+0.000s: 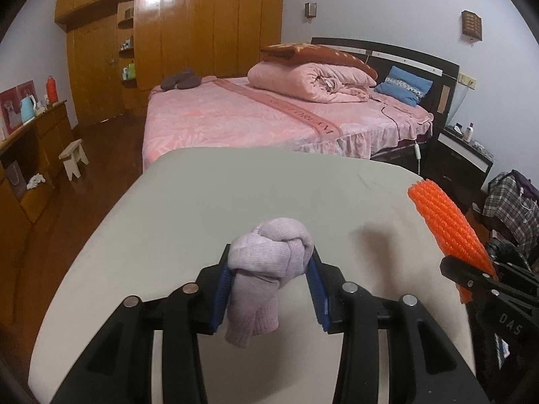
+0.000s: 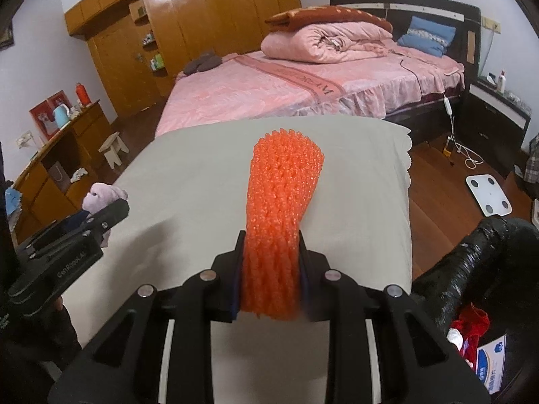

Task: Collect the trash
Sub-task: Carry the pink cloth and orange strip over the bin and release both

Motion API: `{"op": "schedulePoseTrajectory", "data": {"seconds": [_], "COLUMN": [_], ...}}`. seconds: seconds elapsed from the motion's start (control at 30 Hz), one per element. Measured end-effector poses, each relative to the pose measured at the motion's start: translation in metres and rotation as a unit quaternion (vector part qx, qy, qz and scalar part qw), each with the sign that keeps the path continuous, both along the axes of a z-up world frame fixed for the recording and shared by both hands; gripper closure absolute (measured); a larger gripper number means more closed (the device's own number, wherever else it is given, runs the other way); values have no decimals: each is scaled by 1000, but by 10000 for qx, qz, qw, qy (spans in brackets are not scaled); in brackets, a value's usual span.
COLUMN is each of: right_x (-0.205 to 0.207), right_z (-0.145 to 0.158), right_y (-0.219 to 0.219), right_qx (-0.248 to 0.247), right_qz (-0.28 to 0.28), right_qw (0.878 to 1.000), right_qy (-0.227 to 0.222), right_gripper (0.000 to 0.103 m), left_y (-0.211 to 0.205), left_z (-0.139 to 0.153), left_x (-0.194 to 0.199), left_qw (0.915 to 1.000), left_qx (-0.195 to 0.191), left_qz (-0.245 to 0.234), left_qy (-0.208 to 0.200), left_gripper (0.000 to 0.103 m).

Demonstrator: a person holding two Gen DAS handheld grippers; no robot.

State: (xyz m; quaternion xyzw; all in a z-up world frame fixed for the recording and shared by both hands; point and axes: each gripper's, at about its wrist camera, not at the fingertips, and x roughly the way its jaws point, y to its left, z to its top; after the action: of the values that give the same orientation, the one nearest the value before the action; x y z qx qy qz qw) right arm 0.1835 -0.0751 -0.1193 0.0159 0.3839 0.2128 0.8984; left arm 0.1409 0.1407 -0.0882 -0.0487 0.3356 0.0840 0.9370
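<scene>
Holding the orange foam net [image 2: 279, 222] tight, the right gripper [image 2: 271, 279] sits nearest the black trash bag [image 2: 471, 269], low to its right; the left gripper [image 1: 269, 289] pinches the knotted purple sock [image 1: 269, 262].

- Knotted sock [image 1: 269, 252]: pale lilac knit, tied in a bulky knot, loose end hanging down; clamped between blue pads, raised above the cloth-covered table [image 1: 202, 202].
- Foam net sleeve [image 2: 279, 215]: bright orange mesh, flattened, pointing away, upper end flared; pinched at its lower end, above the same table.
</scene>
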Motion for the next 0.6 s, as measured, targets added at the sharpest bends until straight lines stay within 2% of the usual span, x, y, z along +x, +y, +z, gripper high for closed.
{"op": "schedulePoseTrajectory", "data": {"seconds": [0.2,0.6], "right_x": [-23,-64], "right_z": [15,35], "right_y": [-10,-41], "right_qx": [72,63], "right_qz": [47,-20], "right_qw": [9999,9997], "right_qy": [-69,-241], "right_gripper": [78,78], "left_y": [-11,-46], "left_z": [9,27], "left_x": [-21,-56], "left_qw": [10000,9989], "left_qx": [16,-44], "left_qz": [-28,-448], "left_qy": [1,-100], "left_gripper": [62,61]}}
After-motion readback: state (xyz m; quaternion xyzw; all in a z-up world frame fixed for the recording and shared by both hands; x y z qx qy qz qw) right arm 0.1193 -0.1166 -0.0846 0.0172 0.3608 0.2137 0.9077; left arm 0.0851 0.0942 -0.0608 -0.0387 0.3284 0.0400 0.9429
